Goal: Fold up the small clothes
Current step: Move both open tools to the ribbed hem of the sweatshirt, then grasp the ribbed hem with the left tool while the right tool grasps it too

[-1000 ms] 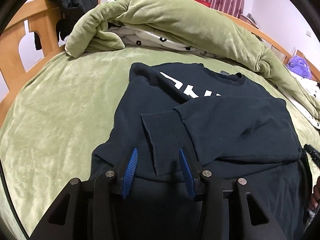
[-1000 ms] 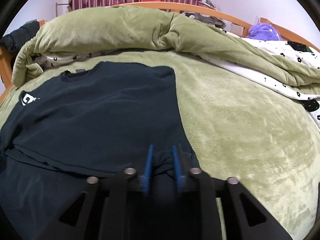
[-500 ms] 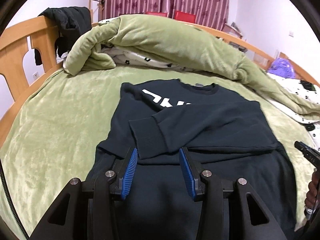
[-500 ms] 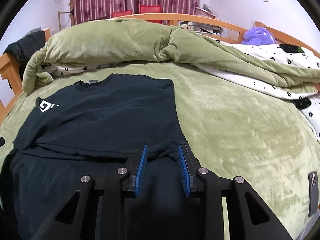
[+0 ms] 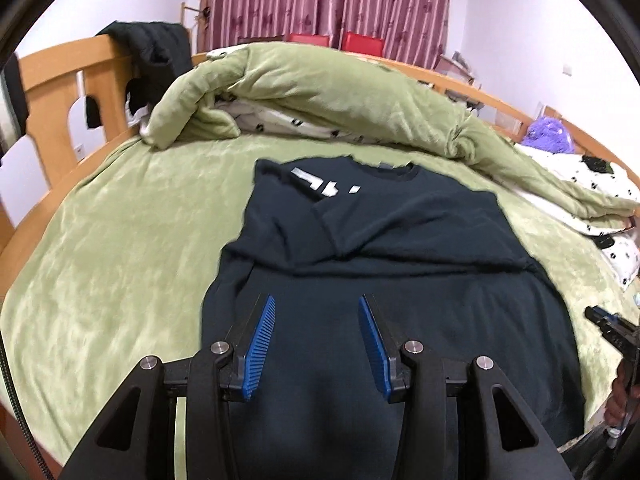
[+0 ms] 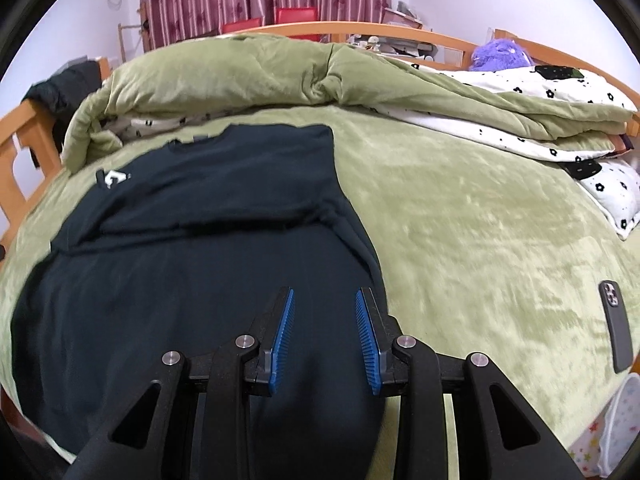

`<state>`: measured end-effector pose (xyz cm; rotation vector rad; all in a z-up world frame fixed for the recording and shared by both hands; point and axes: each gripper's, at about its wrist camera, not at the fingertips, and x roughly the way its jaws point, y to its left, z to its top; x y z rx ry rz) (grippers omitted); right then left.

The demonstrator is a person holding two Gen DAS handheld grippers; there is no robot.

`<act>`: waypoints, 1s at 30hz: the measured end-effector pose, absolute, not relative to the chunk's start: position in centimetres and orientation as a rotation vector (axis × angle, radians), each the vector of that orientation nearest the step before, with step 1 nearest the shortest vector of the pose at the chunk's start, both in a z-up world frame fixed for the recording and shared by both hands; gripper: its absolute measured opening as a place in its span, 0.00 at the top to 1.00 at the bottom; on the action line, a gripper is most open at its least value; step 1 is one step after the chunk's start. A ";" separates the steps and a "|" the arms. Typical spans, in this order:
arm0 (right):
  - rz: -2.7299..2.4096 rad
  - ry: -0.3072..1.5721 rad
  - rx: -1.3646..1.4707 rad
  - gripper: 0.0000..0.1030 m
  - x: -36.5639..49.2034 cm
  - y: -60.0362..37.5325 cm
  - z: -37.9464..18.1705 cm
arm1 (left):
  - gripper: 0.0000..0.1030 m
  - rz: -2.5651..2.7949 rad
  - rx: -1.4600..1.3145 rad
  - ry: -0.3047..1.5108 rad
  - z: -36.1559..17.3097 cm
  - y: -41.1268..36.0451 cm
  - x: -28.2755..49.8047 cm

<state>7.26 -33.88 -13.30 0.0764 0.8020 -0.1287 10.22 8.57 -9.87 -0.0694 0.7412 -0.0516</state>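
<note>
A dark navy sweatshirt with white chest print lies flat on the green bed, both sleeves folded across its chest. It also shows in the right wrist view. My left gripper is open and empty, above the lower body of the sweatshirt near its left side. My right gripper is open and empty, above the lower right part of the sweatshirt by its right edge. The right gripper's tip shows at the right edge of the left wrist view.
A rolled green quilt lies across the far side of the bed. A wooden bed frame with a black garment stands at left. A phone lies on the bedspread at right. A purple plush sits far right.
Both grippers have pulled back toward the sweatshirt's hem. The right gripper opened from nearly shut and let go of the fabric. The left gripper left the folded sleeve cuff on the chest.
</note>
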 end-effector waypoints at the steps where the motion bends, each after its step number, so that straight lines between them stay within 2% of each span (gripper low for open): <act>1: -0.130 0.804 0.073 0.69 6.7 -34.0 -13.5 | 0.60 -0.042 -0.069 0.748 -10.4 9.0 9.6; 3: -0.131 0.814 0.081 0.66 5.6 -34.4 -14.0 | 0.60 -0.029 -0.074 0.758 -11.1 9.7 8.4; 6: -0.120 0.844 0.101 0.64 4.3 -35.2 -14.7 | 0.50 -0.020 -0.087 0.778 -12.0 10.4 6.7; 8: -0.113 0.850 0.102 0.55 3.6 -35.4 -15.1 | 0.46 -0.017 -0.100 0.790 -12.6 11.0 5.6; 10: -0.110 0.855 0.104 0.54 2.7 -35.7 -15.7 | 0.42 -0.010 -0.110 0.795 -13.0 11.3 4.5; 18: -0.052 0.908 0.167 0.54 0.4 -36.0 -17.7 | 0.42 0.011 -0.213 0.856 -16.5 13.6 0.8; 30: -0.008 0.892 0.188 0.54 -2.7 -35.6 -19.0 | 0.42 -0.036 -0.281 0.912 -19.9 14.2 -1.7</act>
